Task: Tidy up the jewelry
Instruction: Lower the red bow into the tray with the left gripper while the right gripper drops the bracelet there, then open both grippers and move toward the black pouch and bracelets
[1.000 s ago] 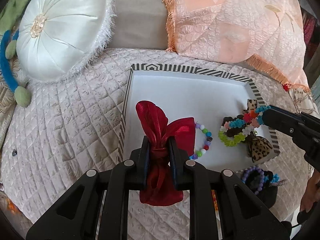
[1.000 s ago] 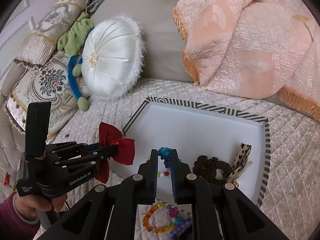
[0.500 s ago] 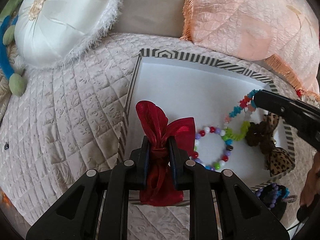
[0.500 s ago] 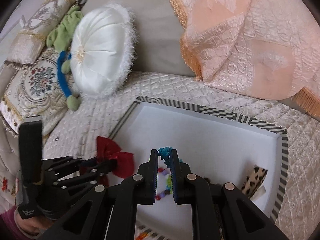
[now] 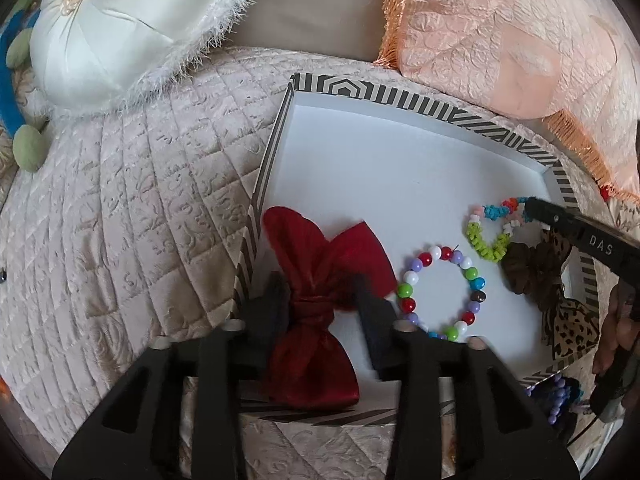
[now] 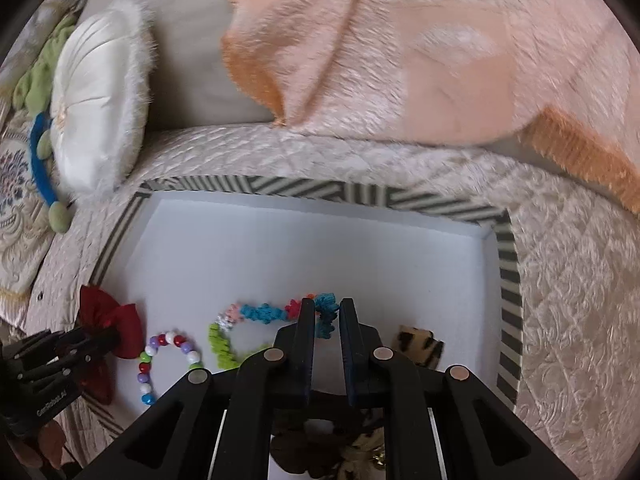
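Left gripper (image 5: 318,294): spread around red bow (image 5: 320,312), low over tray (image 5: 400,96) near-left corner | right gripper (image 6: 323,320): narrow, pinching knit bracelet (image 6: 260,312) | risk: bow snagging rim; bracelet dragging beaded bracelet (image 5: 444,292).

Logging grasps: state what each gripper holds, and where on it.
Left gripper: red bow, jaws apart either side of its knot, hold uncertain. Right gripper: crocheted bracelet, by its blue end.

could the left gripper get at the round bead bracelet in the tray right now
Probably not yet. The left gripper has its jaws spread, but the red bow sits between them over the tray. The bead bracelet lies flat, uncovered, just to the bow's right, so once the bow drops clear the way looks free.
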{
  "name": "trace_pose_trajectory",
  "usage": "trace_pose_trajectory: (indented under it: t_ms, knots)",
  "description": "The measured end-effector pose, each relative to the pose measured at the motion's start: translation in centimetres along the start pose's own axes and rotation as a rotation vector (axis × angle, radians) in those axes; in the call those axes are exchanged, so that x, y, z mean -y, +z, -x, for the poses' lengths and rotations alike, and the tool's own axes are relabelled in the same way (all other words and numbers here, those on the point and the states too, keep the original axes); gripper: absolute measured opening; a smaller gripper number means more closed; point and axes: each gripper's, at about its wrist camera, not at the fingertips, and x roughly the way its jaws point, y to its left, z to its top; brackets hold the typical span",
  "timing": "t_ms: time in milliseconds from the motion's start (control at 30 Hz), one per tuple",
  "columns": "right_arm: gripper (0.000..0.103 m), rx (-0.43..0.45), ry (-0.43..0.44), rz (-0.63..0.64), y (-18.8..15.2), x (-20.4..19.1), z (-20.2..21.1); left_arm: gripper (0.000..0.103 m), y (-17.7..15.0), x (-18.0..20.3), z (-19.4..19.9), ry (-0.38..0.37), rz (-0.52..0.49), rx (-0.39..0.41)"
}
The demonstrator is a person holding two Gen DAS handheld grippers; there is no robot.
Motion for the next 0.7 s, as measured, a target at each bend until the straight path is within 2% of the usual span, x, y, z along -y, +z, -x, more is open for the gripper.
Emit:
trace_pose_trajectory:
  t_ms: [67,133,400,700]
  knots:
    - [0.028,-0.013,-0.007,-0.019,-0.2,0.5,-0.2,0.05,0.0,0.1,-0.1,-0.02,0.005,-0.006]
    - [0.038,-0.006,-0.004,-0.021,-0.4,0.7,0.1,0.054,-0.2,0.4,0.1,-0.02,0.002,-0.005]
    - [0.038,0.033,0.057,-0.016,-2.1,0.1,4.1,0.055,-1.4,1.3,3.2,-0.031,-0.016,0.043]
    - [0.041,0.133,0.107,0.015,-6.4,-1.6,12.2,0.055,-4.3,2.2,8.3,-0.053,-0.036,0.112]
